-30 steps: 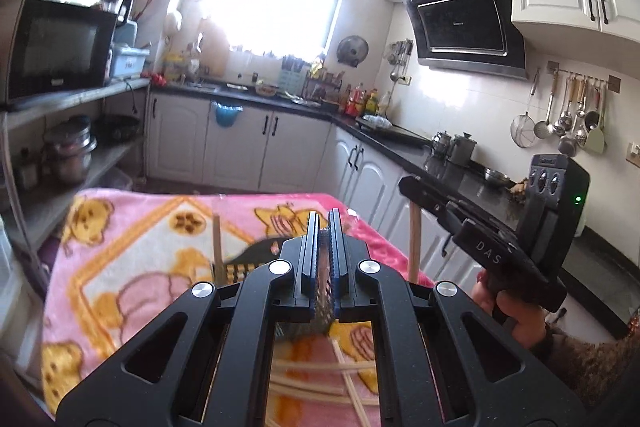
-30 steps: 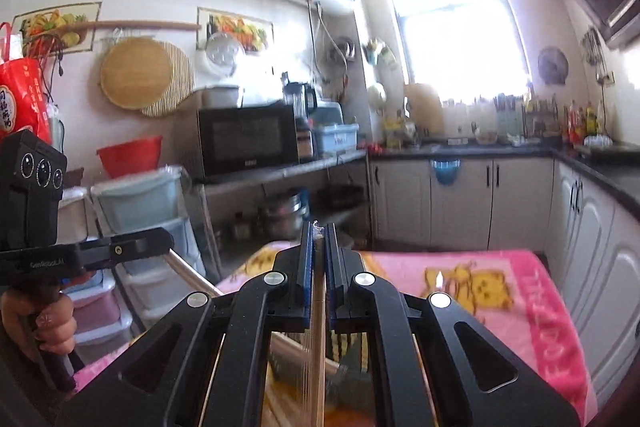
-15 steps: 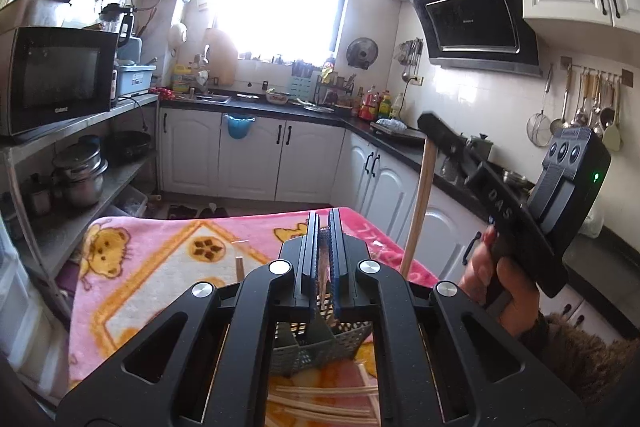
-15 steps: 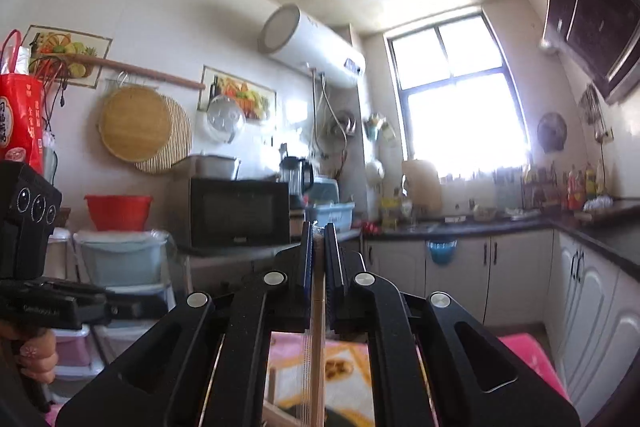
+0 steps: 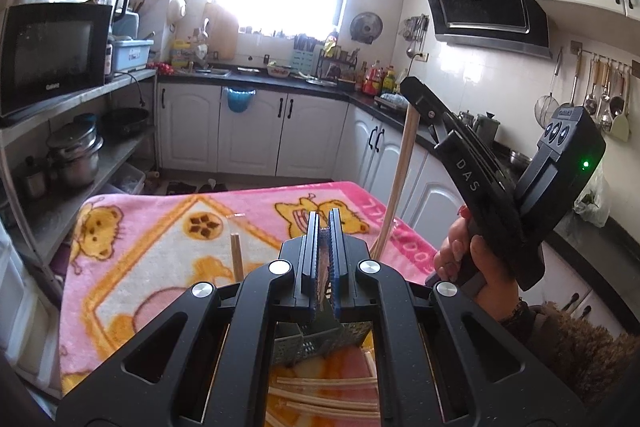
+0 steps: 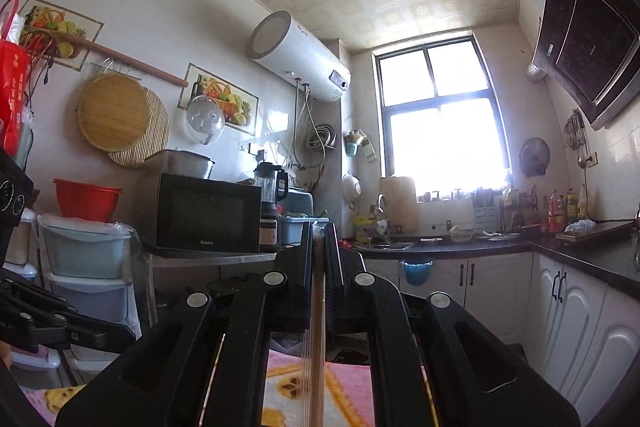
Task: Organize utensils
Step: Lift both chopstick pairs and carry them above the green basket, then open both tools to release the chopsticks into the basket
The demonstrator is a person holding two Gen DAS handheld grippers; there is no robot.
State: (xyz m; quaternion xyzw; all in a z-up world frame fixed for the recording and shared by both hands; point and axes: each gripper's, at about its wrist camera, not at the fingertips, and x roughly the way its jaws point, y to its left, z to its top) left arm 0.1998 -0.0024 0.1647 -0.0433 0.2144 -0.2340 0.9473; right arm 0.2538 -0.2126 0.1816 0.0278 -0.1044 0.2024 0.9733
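My left gripper (image 5: 324, 239) is shut on the wall of a grey-green mesh utensil basket (image 5: 316, 345) that sits low in the left wrist view. One wooden chopstick (image 5: 237, 257) stands upright in the basket. To the right, a hand holds my right gripper (image 5: 414, 95), shut on the top of a long wooden chopstick (image 5: 396, 183) that hangs slanting down towards the basket. In the right wrist view that chopstick (image 6: 318, 339) runs between the shut fingers of the right gripper (image 6: 319, 227), which tilts up at the ceiling. Several loose chopsticks (image 5: 328, 395) lie on the blanket below the basket.
A pink cartoon blanket (image 5: 160, 227) covers the table. A shelf with a microwave (image 5: 52, 51) and pots (image 5: 74, 155) stands to the left. White cabinets (image 5: 248, 131) and a dark counter (image 5: 400, 107) run along the back and right.
My right gripper has risen and tipped upward with its chopstick, so its view has swung from the table to the ceiling. The left gripper, still on the basket, has shifted across the table.
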